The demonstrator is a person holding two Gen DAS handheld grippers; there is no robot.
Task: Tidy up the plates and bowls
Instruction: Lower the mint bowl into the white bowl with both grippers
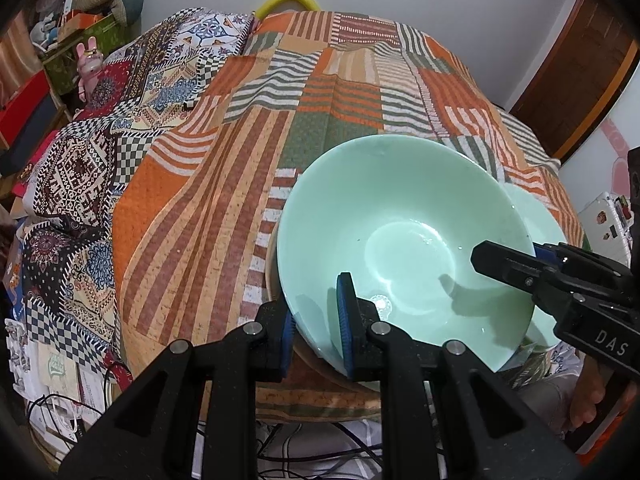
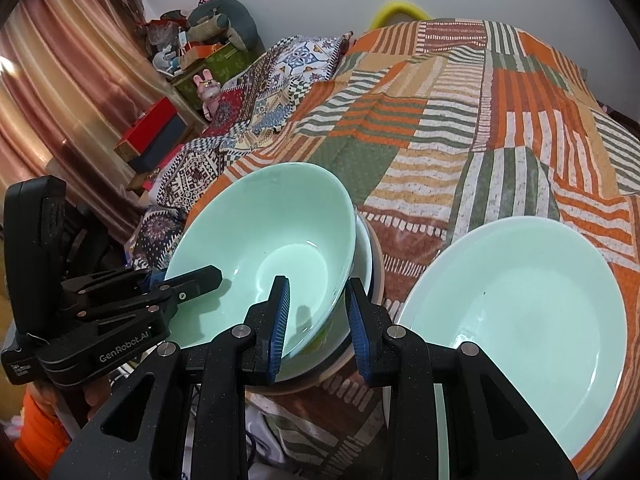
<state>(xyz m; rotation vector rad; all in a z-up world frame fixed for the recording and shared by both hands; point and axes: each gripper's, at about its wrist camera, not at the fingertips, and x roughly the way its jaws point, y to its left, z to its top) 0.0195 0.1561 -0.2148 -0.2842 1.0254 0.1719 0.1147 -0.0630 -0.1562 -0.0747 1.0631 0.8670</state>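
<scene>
Both claws point steeply down over the near edge of a bed (image 1: 248, 168) covered by a striped patchwork quilt. The left claw (image 1: 316, 320) comes from the near side, the right claw (image 2: 318, 320) from the opposite rim, and each shows up in the other's view as a black arm reaching over the bowl (image 1: 400, 232). A bit of a hand shows under the left one's handle.

The bowl is pale green, glossy and empty, tilted, and sits on top of other dishes: a second bowl's rim and a tan plate edge show beneath it. A pale green plate (image 2: 520, 304) lies flat on the quilt just right of the stack.

The left claw is pinching the bowl's near rim, one blue pad inside, the other outside the wall. The right claw grips the opposite rim the same way, its pads standing a little wider apart.
</scene>
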